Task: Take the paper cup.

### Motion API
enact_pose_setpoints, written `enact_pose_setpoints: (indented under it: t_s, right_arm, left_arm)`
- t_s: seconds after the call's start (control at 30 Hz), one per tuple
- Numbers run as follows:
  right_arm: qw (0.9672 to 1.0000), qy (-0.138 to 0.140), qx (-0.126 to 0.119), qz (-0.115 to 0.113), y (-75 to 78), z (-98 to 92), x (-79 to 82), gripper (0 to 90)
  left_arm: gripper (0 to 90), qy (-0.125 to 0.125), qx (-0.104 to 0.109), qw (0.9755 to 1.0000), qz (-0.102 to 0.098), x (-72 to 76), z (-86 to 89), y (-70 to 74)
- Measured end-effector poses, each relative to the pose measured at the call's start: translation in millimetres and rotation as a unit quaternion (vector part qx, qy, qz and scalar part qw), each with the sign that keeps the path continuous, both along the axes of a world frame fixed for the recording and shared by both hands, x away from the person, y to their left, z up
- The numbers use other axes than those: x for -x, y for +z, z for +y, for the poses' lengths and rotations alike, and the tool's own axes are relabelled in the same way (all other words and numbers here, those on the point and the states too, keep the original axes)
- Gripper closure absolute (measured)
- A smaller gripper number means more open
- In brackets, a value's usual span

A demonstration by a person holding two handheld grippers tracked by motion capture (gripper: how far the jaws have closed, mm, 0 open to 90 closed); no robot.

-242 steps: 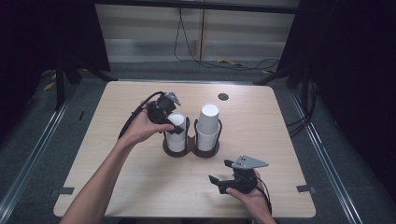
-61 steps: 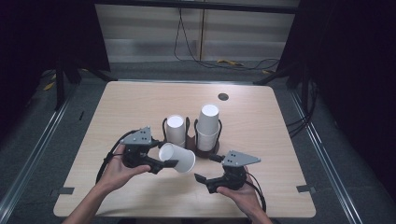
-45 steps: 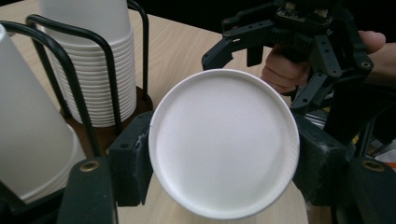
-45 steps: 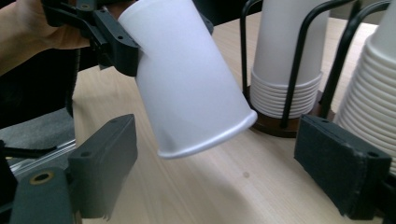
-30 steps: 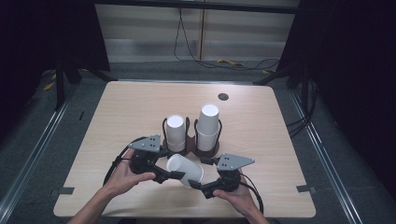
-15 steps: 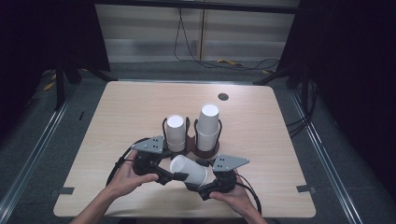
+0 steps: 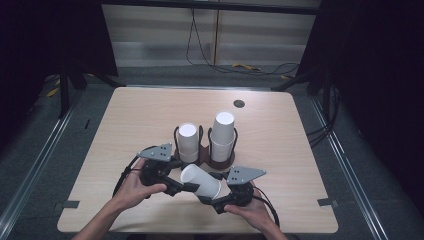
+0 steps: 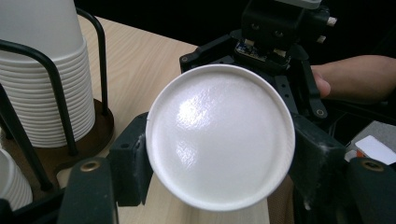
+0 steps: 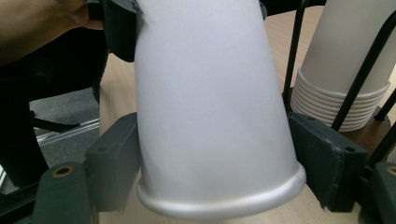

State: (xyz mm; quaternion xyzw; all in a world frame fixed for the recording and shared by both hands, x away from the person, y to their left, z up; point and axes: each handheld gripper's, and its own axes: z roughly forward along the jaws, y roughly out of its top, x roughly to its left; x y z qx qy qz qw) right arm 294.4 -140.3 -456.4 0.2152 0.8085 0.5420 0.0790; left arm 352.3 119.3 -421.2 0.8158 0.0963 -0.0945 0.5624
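A white paper cup [image 7: 200, 181] lies on its side just above the table's front, between the two hands. My left gripper [image 7: 182, 187] is shut on its base end. In the left gripper view the cup's round bottom [image 8: 219, 135] faces the camera between the two pads. My right gripper [image 7: 212, 199] reaches in from the other side, one jaw on each side of the cup's wall [image 9: 210, 102] just behind the rolled rim. The pads sit very close to the wall. Whether they press on it I cannot tell.
Right behind the cup stands a dark wire holder [image 7: 220, 162] with two stacks of white cups, a shorter left stack [image 7: 188, 142] and a taller right stack [image 7: 222, 135]. A small dark hole [image 7: 239, 103] marks the far table.
Since the earliest frame my left gripper has brought one cup from the left stack to the front. My right gripper has moved left onto it. Over the last second nothing has visibly shifted.
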Motion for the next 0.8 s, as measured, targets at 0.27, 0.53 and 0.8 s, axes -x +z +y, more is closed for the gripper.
enact_pose_setpoints:
  t_s: [0.27,0.53,0.8]
  right_arm:
    - [0.9999,0.001,0.01,0.006,1.7,0.6,-1.4,22.7]
    - [0.9997,-0.01,0.016,0.017,3.3,-4.5,-2.1,22.9]
    - [0.9986,-0.025,0.037,0.027,4.3,-11.3,-2.6,23.5]
  left_arm:
    - [24.9,0.003,-0.011,0.9999,-0.004,0.0,0.9,-2.3]
    - [18.4,0.008,-0.011,0.9999,-0.009,0.7,1.4,-0.4]
    - [16.4,0.02,-0.038,0.9988,-0.024,-0.9,2.8,-0.5]
